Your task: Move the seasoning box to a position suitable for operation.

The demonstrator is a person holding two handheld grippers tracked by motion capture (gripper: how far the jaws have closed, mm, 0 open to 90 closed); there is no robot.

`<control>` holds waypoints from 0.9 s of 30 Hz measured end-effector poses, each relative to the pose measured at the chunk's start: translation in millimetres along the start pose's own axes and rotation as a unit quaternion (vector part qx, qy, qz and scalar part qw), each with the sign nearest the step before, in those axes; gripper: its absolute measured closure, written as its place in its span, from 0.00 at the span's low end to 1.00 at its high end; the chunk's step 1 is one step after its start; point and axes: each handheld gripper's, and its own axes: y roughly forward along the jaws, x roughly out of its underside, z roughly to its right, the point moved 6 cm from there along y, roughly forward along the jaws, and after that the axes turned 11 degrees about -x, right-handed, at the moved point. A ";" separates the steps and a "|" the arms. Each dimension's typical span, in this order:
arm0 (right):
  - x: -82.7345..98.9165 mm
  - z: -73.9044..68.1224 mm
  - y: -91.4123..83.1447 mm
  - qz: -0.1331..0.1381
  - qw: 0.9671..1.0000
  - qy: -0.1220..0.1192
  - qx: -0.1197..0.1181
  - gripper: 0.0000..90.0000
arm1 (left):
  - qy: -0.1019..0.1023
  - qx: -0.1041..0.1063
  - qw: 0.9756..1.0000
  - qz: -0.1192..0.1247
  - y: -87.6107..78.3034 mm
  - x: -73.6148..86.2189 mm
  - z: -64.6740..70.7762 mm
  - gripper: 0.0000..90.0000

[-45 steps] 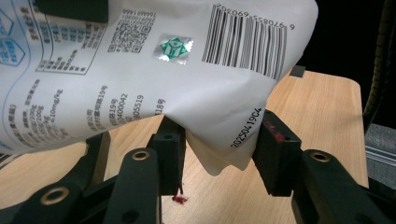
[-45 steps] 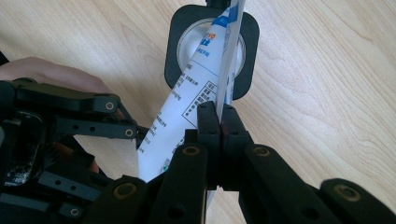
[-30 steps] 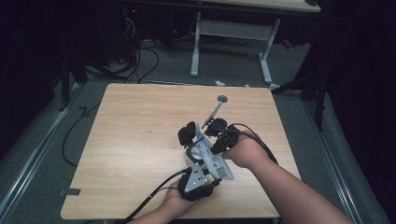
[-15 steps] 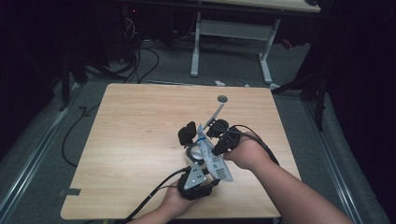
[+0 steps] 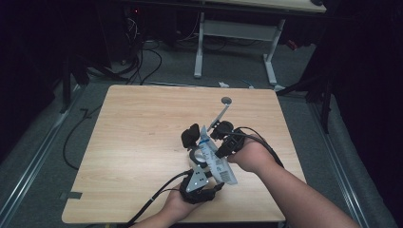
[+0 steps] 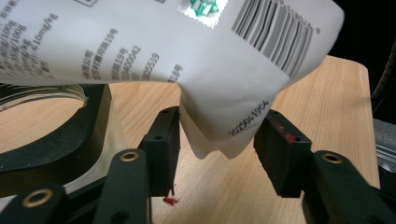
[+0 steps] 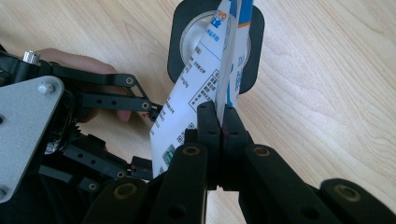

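My right gripper (image 7: 221,122) fingers pinch white printed plastic packet (image 7: 196,93), holding it above wooden tabletop (image 5: 142,133); left gripper (image 6: 215,140) fingers spread wide around its lower corner, positioned to grab.

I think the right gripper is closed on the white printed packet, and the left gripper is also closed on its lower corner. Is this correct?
Not quite. The right gripper is indeed closed on the white printed packet, but the left gripper is open: in the left gripper view, its fingers stand apart on either side of the packet's lower corner without touching it.
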 end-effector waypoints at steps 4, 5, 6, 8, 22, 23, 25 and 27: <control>-0.3 -1.0 -1.9 0.004 1.000 0.004 0.001 1.00 | 0.015 -0.005 1.000 -0.010 -1.1 4.9 -0.2 0.50; -0.1 -0.5 -2.3 0.004 1.000 0.003 0.002 1.00 | 0.019 -0.008 1.000 -0.011 -2.2 5.7 -1.1 0.50; 0.3 -0.2 -2.8 0.004 1.000 0.004 0.003 1.00 | 0.020 -0.010 1.000 -0.010 -3.2 6.0 -1.8 0.49; 1.5 0.8 -3.7 0.005 1.000 0.004 0.004 1.00 | 0.025 -0.017 1.000 -0.009 -6.0 6.6 -4.6 0.49; 6.3 2.7 -4.2 0.007 1.000 0.004 0.003 1.00 | 0.009 -0.056 0.998 -0.008 -39.7 19.0 -43.2 0.48; 6.6 2.7 -4.3 0.006 1.000 0.004 0.004 1.00 | 0.008 -0.060 0.998 -0.006 -44.8 20.6 -47.5 0.48; 7.2 1.3 -4.4 0.007 1.000 0.010 0.003 1.00 | 0.000 -0.062 0.998 0.000 -53.8 22.5 -54.7 0.49; 7.5 1.4 -4.2 0.007 1.000 0.004 0.003 1.00 | -0.010 -0.067 0.998 0.005 -61.7 24.6 -62.3 0.49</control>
